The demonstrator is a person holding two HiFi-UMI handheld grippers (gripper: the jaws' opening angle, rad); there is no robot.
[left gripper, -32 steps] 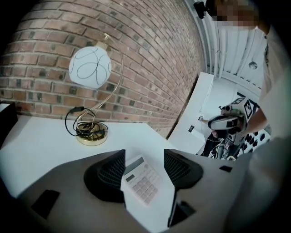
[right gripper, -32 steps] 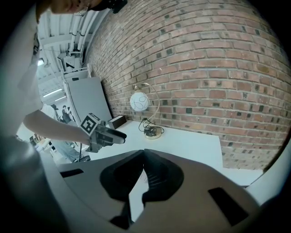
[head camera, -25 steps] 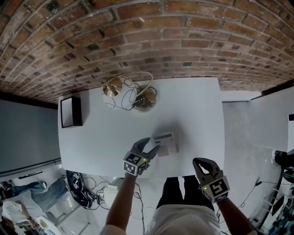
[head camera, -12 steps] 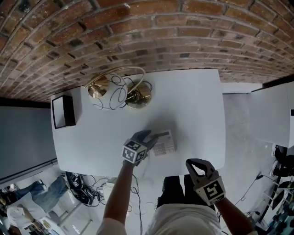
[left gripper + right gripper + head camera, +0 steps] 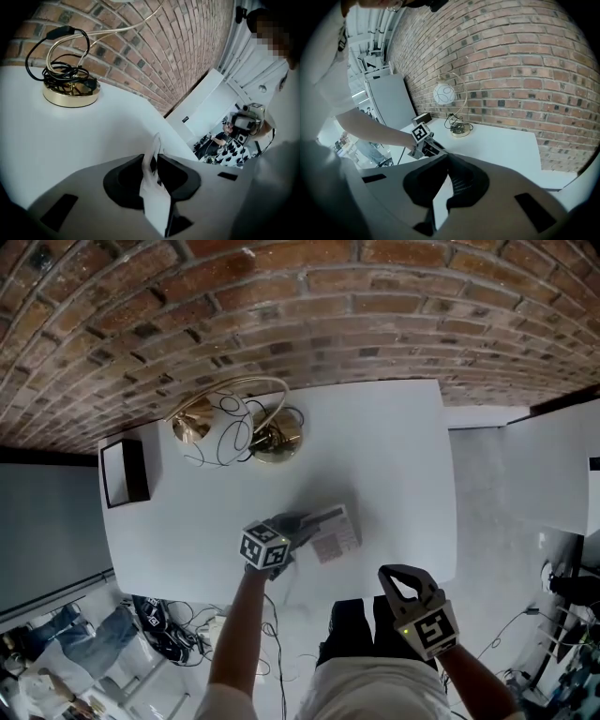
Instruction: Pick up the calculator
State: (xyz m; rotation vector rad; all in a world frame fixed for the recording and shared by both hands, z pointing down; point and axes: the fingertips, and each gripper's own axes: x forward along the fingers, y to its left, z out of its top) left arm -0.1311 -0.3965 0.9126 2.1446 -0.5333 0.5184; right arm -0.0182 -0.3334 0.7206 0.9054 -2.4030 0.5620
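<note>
The calculator (image 5: 335,532), a flat white-grey slab with rows of keys, lies near the front edge of the white table (image 5: 394,456). My left gripper (image 5: 305,526) reaches it from the left. In the left gripper view the calculator (image 5: 155,192) stands edge-on between the jaws of my left gripper (image 5: 154,159). The jaws have just been closing and now press on it from both sides. My right gripper (image 5: 405,579) hangs off the table's front edge, to the right of the calculator, and in the right gripper view it (image 5: 447,159) is shut with nothing in it.
A brass desk lamp (image 5: 202,423) with a coiled black cord on its round base (image 5: 277,439) stands at the back left of the table. A black box (image 5: 125,472) sits at the left edge. A brick wall (image 5: 309,315) runs behind the table. Cables lie on the floor at the lower left.
My left gripper has sunk onto the calculator's left edge and its jaws have gone from wide open to closed on it. The right gripper has barely moved.
</note>
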